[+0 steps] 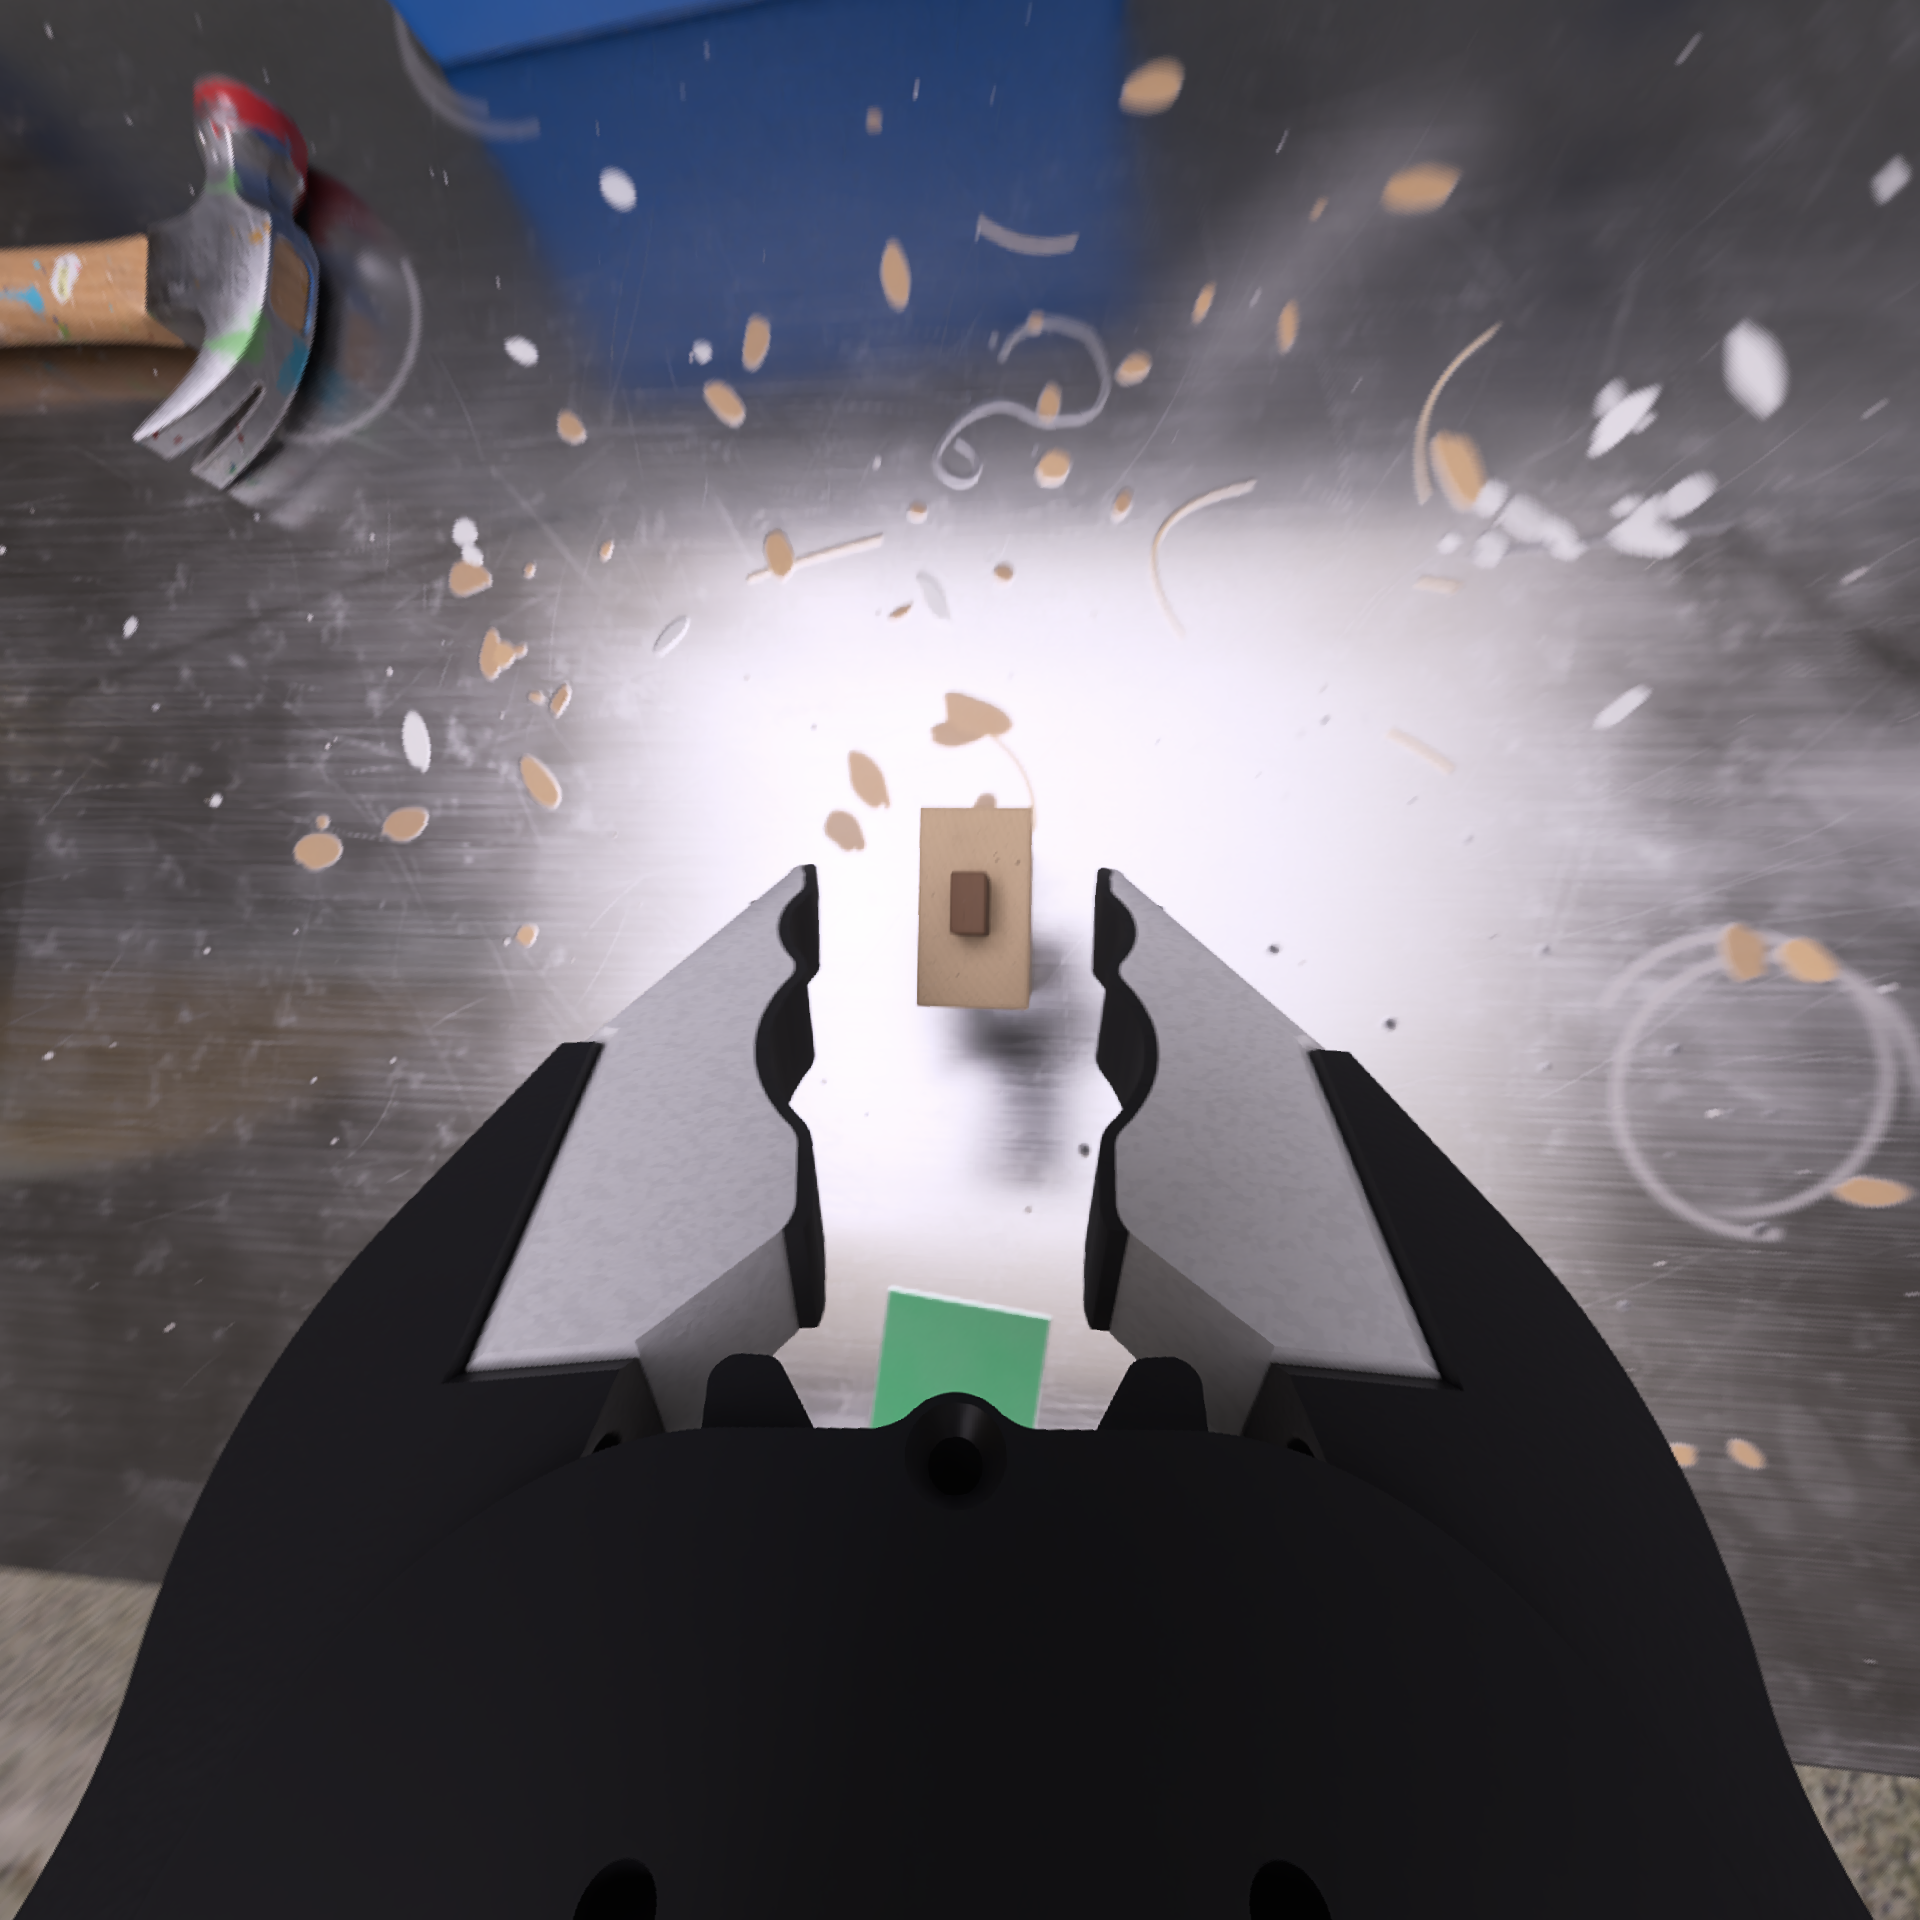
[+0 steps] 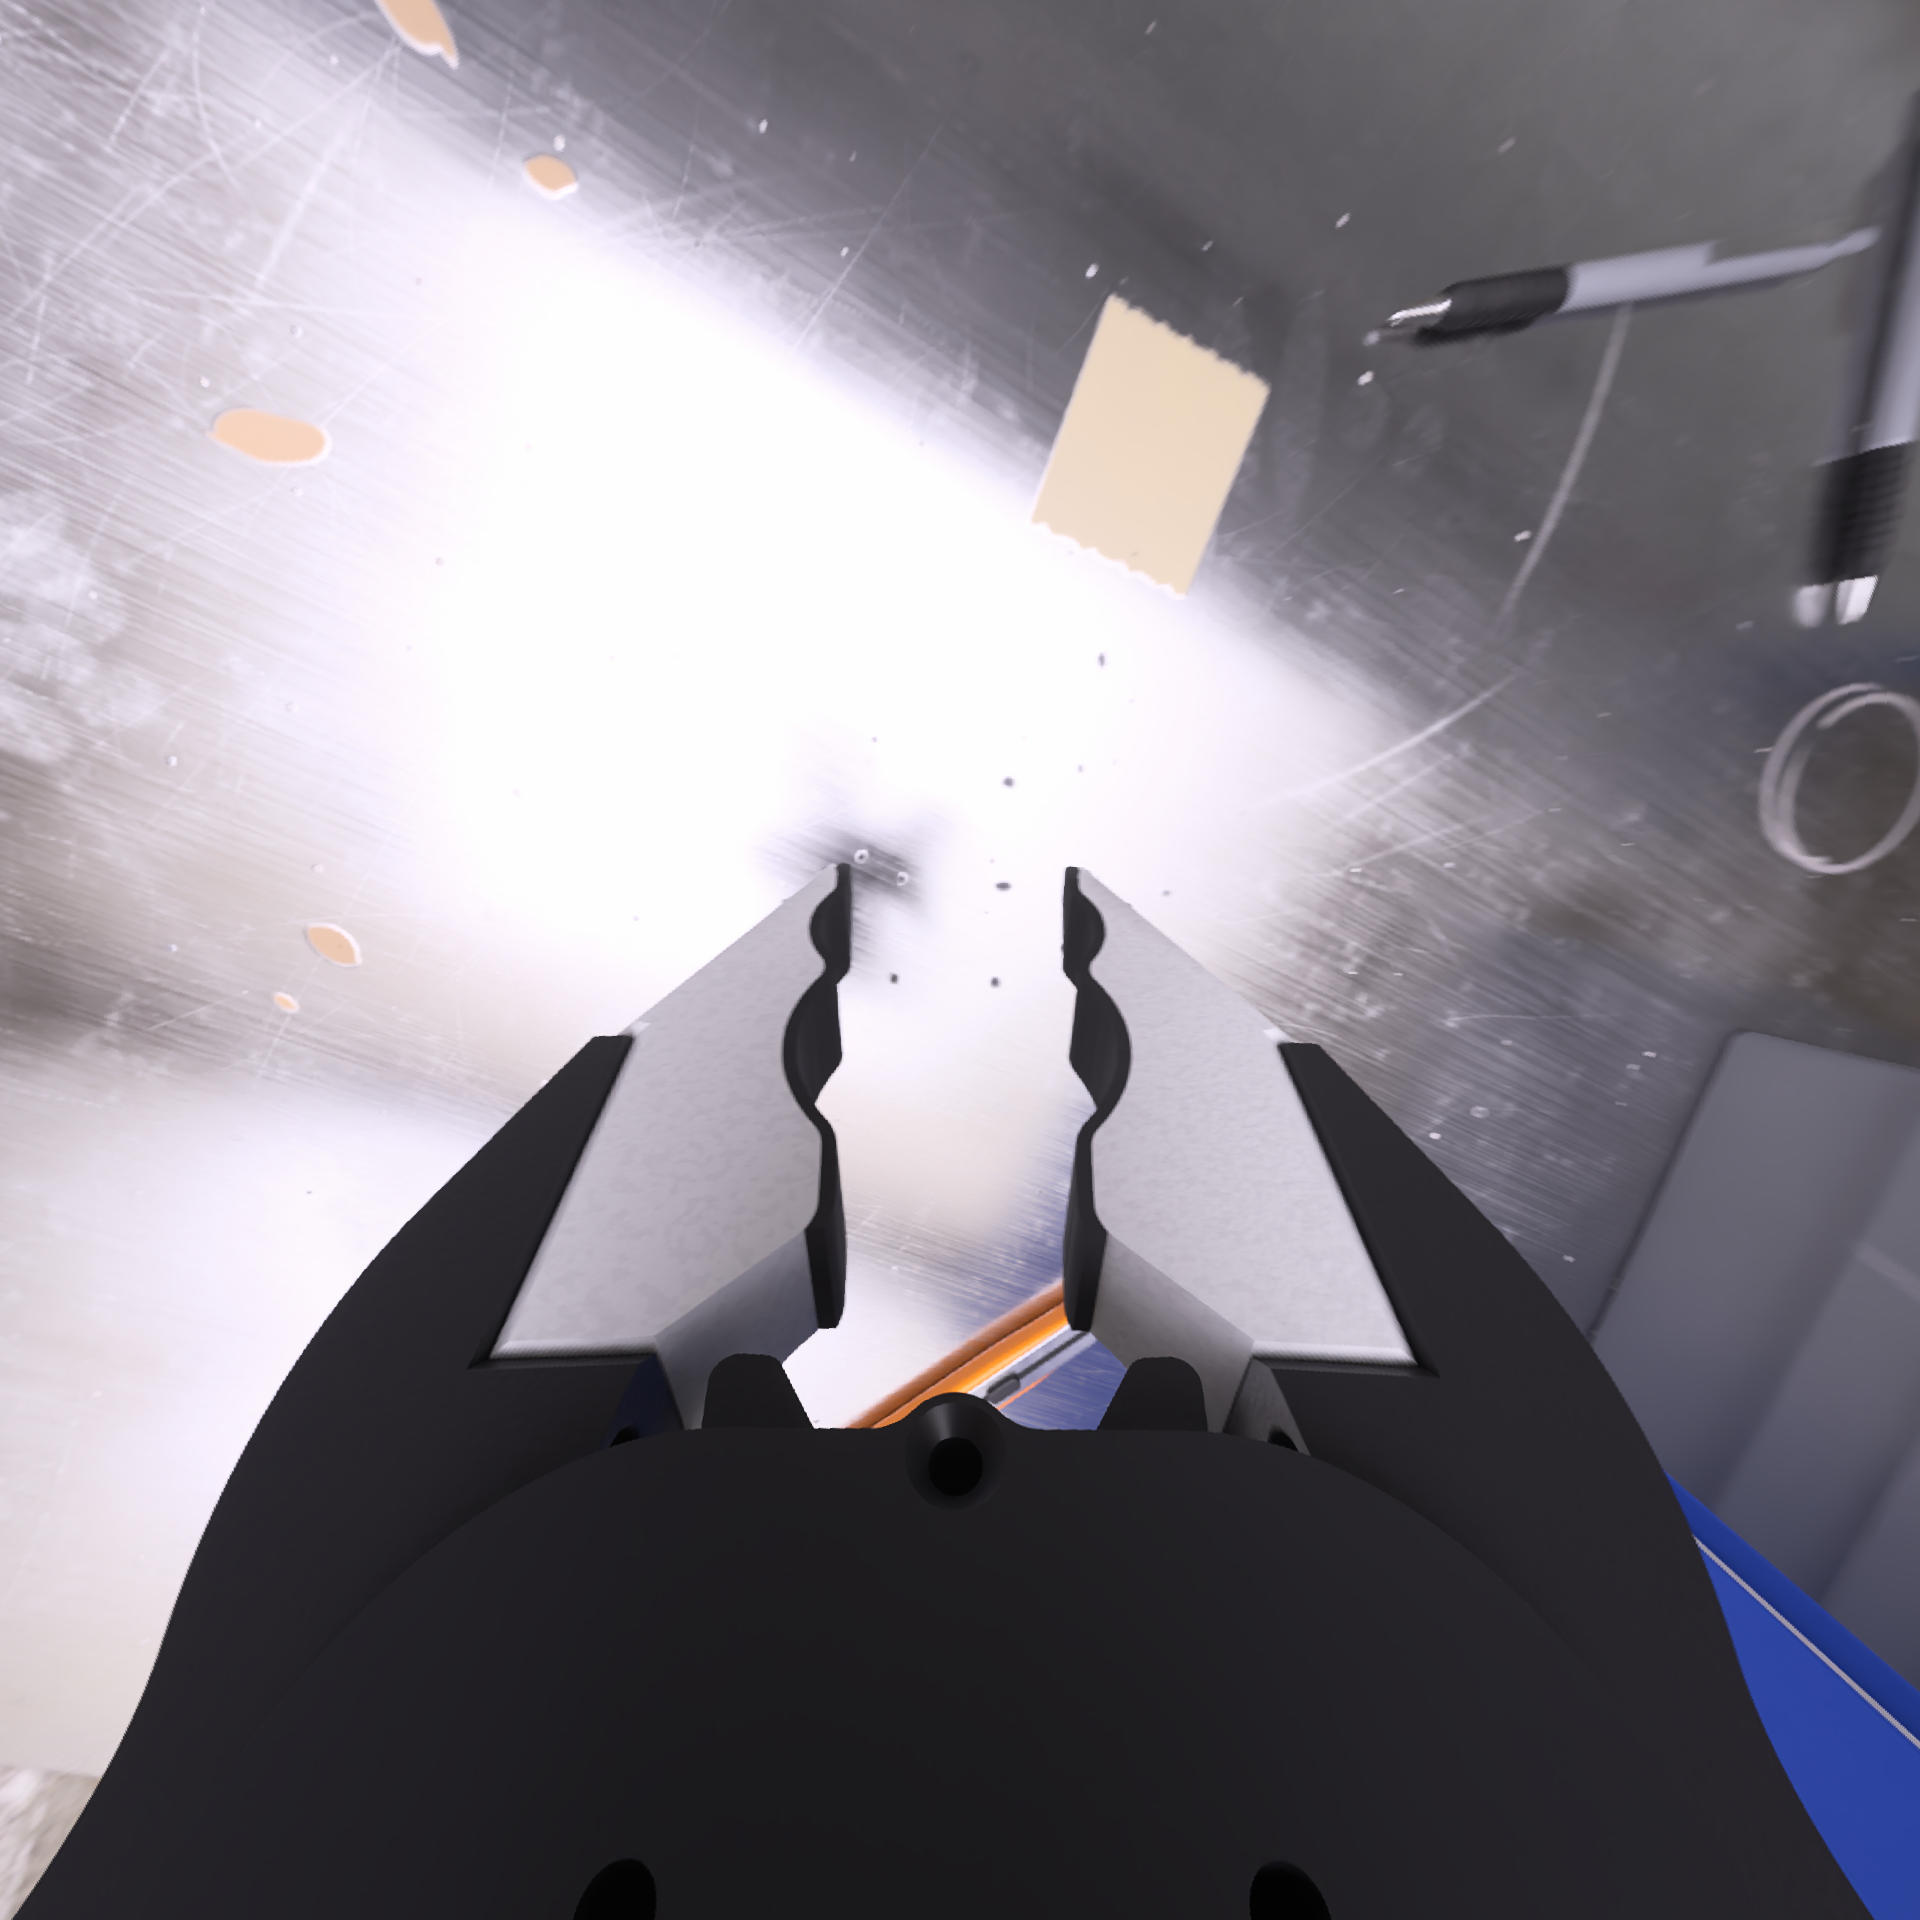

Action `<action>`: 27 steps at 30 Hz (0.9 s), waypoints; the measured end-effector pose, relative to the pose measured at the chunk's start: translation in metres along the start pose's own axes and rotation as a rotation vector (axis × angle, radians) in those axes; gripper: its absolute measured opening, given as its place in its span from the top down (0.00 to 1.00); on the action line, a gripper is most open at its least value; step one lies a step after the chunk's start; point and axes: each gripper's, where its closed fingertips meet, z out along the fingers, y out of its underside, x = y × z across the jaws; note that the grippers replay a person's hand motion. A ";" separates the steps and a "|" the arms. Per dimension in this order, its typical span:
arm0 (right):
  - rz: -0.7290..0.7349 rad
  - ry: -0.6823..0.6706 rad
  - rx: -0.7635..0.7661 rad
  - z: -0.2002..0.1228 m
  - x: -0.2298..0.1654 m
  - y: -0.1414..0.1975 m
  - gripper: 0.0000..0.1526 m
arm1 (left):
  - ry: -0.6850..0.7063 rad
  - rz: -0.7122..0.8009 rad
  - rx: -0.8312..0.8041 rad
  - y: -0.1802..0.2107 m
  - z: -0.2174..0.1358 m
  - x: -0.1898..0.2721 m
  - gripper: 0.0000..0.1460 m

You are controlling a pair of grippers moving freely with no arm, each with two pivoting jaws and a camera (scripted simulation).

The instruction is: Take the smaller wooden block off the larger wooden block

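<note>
In the left wrist view a small dark brown wooden block [image 1: 971, 903] sits on the middle of a larger pale wooden block [image 1: 974, 966] that stands on the scratched metal bench. My left gripper [image 1: 956, 883] hovers high above them, open and empty, with the blocks showing in the gap between its fingertips. My right gripper [image 2: 956, 883] is open and empty over bare bright metal. Neither block shows in the right wrist view.
A claw hammer [image 1: 223, 312] lies at the upper left and a blue box [image 1: 790, 177] stands at the far side. A green card [image 1: 961, 1361] lies near me. Wood chips litter the bench. The right wrist view shows a cream pad [image 2: 1148, 442], pens [image 2: 1621, 286] and a metal ring [image 2: 1844, 795].
</note>
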 end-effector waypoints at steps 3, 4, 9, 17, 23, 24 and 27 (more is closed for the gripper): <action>0.006 -0.042 -0.027 0.011 -0.005 0.005 0.85 | -0.018 0.028 -0.095 0.013 0.007 -0.002 0.83; 0.004 -0.055 -0.032 0.014 -0.006 0.006 0.86 | -0.015 0.031 -0.093 0.013 0.006 -0.002 0.86; 0.064 -0.131 0.002 0.017 -0.012 0.000 0.92 | 0.086 -0.045 -0.048 0.010 0.005 0.003 0.87; 0.050 -0.207 0.026 0.017 -0.051 -0.017 0.99 | 0.164 -0.108 -0.003 0.014 -0.002 0.007 0.96; 0.045 -0.264 0.066 0.015 -0.102 -0.036 0.98 | 0.198 -0.143 0.095 0.001 -0.012 0.005 0.96; 0.038 -0.283 0.070 0.014 -0.112 -0.039 0.96 | 0.201 -0.149 0.106 0.000 -0.014 0.004 0.96; 0.024 -0.340 0.092 0.011 -0.149 -0.050 0.92 | 0.222 -0.186 0.161 -0.005 -0.021 0.000 0.96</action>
